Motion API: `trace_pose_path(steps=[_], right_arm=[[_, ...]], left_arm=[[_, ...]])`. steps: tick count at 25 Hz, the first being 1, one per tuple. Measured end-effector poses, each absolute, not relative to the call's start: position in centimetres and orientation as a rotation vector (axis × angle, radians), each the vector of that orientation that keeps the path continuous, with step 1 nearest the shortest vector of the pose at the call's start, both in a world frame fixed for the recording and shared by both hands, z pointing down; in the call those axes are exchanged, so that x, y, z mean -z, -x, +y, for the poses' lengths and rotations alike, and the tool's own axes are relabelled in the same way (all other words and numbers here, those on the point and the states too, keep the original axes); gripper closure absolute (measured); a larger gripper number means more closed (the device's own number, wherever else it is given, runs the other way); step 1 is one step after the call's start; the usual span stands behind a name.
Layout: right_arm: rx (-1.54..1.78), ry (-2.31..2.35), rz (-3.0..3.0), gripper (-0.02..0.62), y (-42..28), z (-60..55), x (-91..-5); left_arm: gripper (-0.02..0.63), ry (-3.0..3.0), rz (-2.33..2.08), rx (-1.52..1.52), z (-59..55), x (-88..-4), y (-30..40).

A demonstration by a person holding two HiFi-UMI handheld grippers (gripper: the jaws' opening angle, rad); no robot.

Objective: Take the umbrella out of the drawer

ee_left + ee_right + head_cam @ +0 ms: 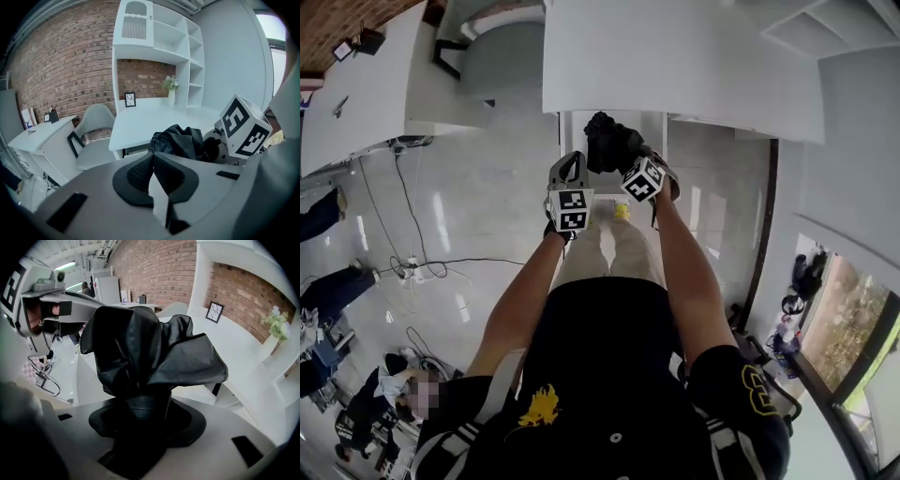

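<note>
The right gripper (143, 406) clamps the crumpled black umbrella (145, 348), at 12 o'clock in the head view, before the white desk (675, 56). The left gripper (152, 173), at the umbrella's 8 o'clock, shows jaws together, empty.

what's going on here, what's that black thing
A person holds a gripper in each hand in front of a white desk. The right gripper is shut on a folded black umbrella, its fabric bunched loose above the jaws. The left gripper sits close beside it with jaws together, holding nothing.
</note>
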State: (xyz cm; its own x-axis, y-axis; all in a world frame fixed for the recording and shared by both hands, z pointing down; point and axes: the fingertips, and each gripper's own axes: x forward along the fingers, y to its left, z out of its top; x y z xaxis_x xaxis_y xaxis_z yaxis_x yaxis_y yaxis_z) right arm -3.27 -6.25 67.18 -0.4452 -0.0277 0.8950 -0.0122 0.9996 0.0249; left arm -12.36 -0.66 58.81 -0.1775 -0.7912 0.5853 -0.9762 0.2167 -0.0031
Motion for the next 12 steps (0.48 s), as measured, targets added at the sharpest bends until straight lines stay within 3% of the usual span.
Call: trace_pose_path(steps=[12], right_arm=[[-0.217, -0.164, -2.052, 0.348, 0.4, -5.6, -65.6]], left_arm=[[0.589, -1.585, -2.095, -0.489, 0.2, -55.7, 12.9]])
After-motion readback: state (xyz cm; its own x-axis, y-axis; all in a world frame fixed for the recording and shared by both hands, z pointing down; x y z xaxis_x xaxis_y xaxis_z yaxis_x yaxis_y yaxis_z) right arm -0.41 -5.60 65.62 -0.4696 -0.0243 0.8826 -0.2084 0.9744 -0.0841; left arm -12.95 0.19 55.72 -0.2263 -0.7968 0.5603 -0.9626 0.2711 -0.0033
